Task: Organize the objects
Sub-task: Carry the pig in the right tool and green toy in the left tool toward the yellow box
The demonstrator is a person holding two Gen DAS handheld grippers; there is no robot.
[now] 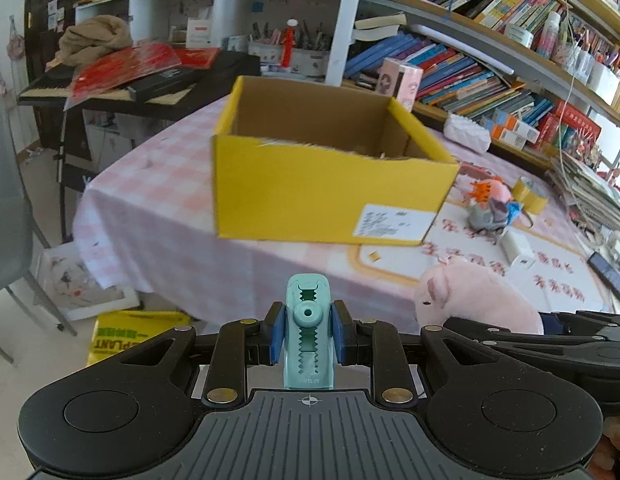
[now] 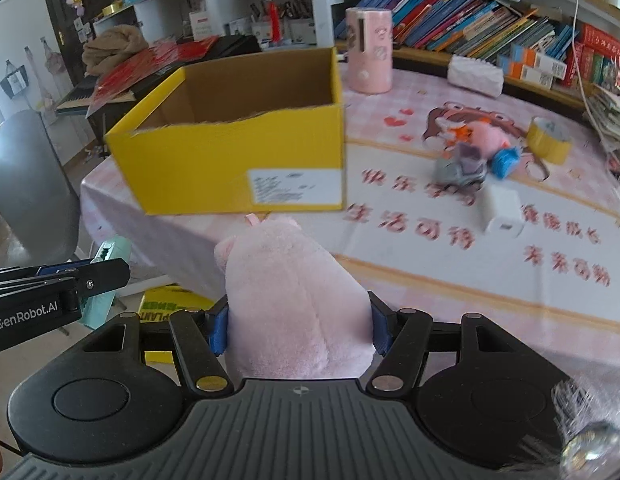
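left gripper [image 1: 306,334]: jaws clenched on teal clip [image 1: 307,344]. right gripper [image 2: 297,330]: jaws grasping pink plush pig [image 2: 293,300]. yellow box [image 1: 330,184] floor hidden, far objects blurred.

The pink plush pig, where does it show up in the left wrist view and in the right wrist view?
Left wrist view: pink plush pig at lower right, beside the right gripper's black body.
Right wrist view: the pig at bottom centre, clamped in the right gripper.
Shared landmark: the open yellow box, beyond the pig in both.
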